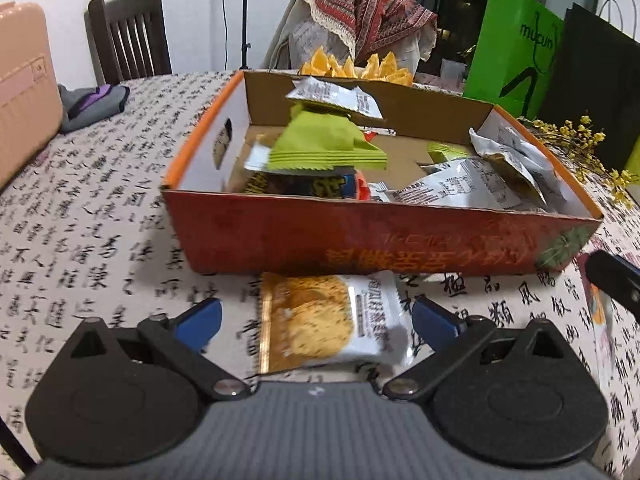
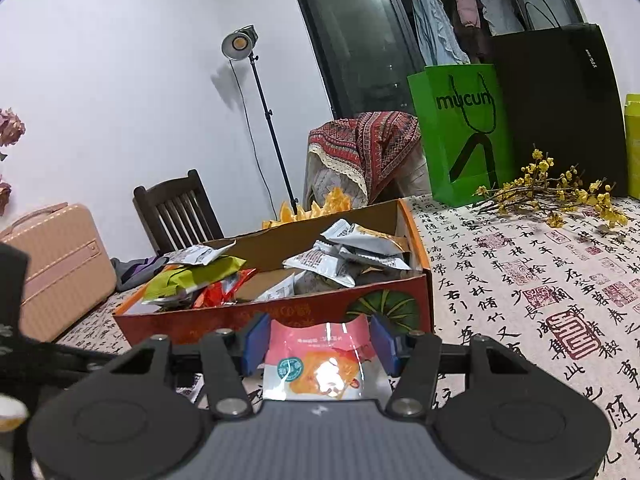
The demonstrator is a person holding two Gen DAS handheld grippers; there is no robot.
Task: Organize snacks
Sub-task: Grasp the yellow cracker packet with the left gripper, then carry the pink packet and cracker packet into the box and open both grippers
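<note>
An orange-red cardboard box [image 1: 360, 236] holds several snack packets, green ones [image 1: 324, 144] and white ones [image 1: 468, 188]. It also shows in the right wrist view [image 2: 280, 312]. My left gripper [image 1: 316, 320] is open, its blue pads on either side of a white and yellow snack packet [image 1: 328, 320] that lies on the tablecloth in front of the box. My right gripper [image 2: 320, 344] has its blue pads against the sides of a pink and white snack packet [image 2: 320, 360], held just in front of the box's near wall.
The table has a calligraphy-print cloth [image 1: 80, 220]. A green paper bag [image 2: 460, 136], a black bag [image 2: 560, 112] and yellow flower sprigs [image 2: 560, 192] stand at the back right. A pink suitcase [image 2: 52, 264] and a wooden chair [image 2: 176, 212] are on the left.
</note>
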